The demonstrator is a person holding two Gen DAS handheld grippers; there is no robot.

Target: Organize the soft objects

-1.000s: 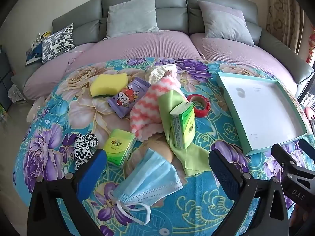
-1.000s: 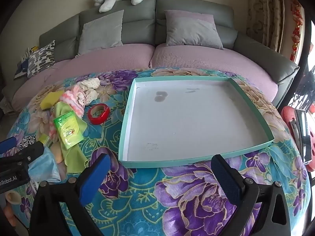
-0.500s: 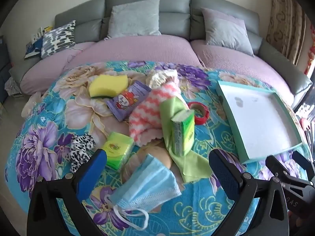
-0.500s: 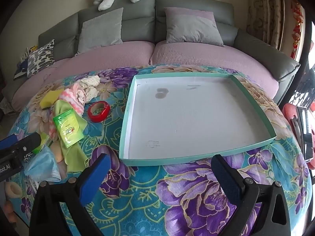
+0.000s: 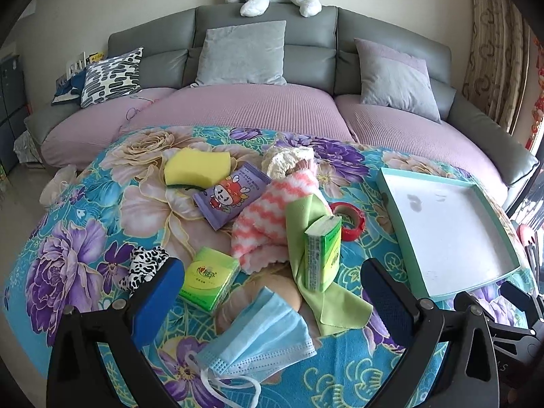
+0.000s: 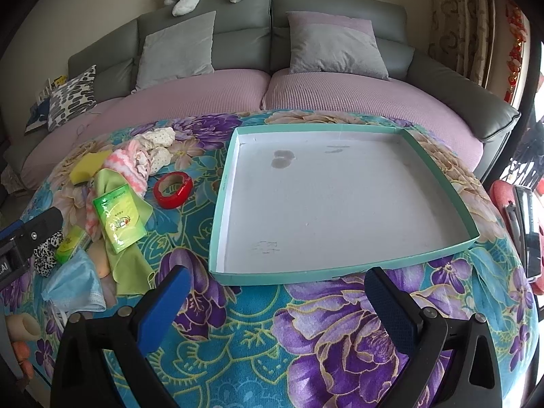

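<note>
**A:** So, how do your tools stand? Your left hand-held gripper (image 5: pixel 272 292) has its blue pads spread wide with nothing between them, hovering over the near edge of the clutter. Your right hand-held gripper (image 6: pixel 278 297) is just as wide apart and empty, in front of the shallow white tray with the teal rim (image 6: pixel 221 204).

**B:** What lies closest to the left one?

**A:** The light blue pleated face mask (image 5: pixel 261 336), right between its fingers, resting partly on a beige soft lump. Just beyond are the small green tissue pack (image 5: pixel 209 277), a second green pack (image 5: pixel 323 251) standing on the lime-green cloth (image 5: pixel 335 306), and the pink-and-white zigzag fleece cloth (image 5: pixel 272 214). All sit on the floral cloth over the bench (image 5: pixel 68 255), well left of the tray.

**B:** How should you take the mask?

**A:** My judgement: come down on the pleated body, not the loose ear loops, and pinch a fold so it lifts clear of the lump. Then carry it right to the tray, which holds nothing yet.
</note>
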